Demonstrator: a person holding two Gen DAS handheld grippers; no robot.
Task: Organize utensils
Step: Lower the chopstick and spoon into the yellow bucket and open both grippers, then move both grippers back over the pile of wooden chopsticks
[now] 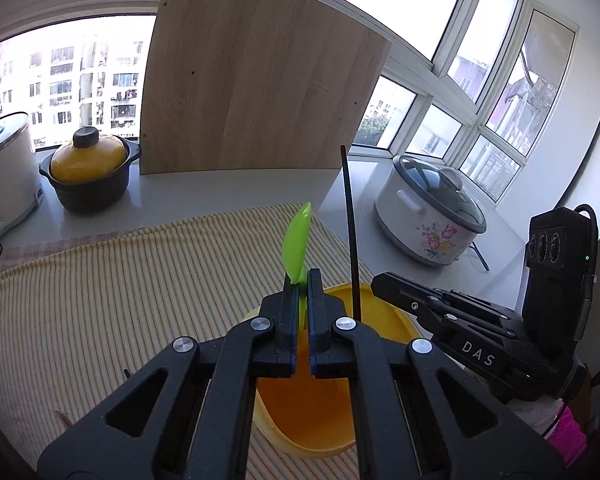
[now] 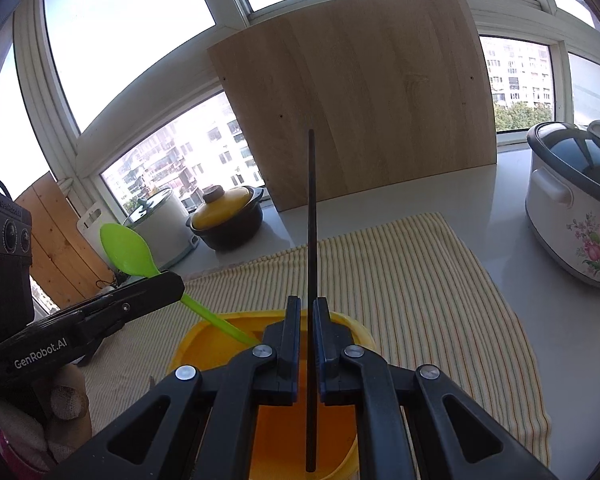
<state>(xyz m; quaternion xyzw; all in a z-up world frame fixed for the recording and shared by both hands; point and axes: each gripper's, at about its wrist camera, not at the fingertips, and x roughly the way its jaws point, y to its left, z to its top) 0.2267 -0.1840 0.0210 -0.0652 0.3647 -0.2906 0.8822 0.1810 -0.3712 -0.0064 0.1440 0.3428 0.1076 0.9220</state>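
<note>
Gripping the green spoon [image 1: 296, 240], the jaws hide its handle.

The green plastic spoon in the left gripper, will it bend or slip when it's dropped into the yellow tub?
The green spoon probably flexes slightly: its handle is thin. It looks light, so it should drop gently into the yellow tub. Smooth plastic, pinched only at the neck by the left hand-held gripper, may pivot.

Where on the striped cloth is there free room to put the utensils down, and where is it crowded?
Free: the striped cloth between the yellow container and the wooden board, and the cloth's left side toward the black pot. Crowded: over the container, where both grippers meet.
</note>
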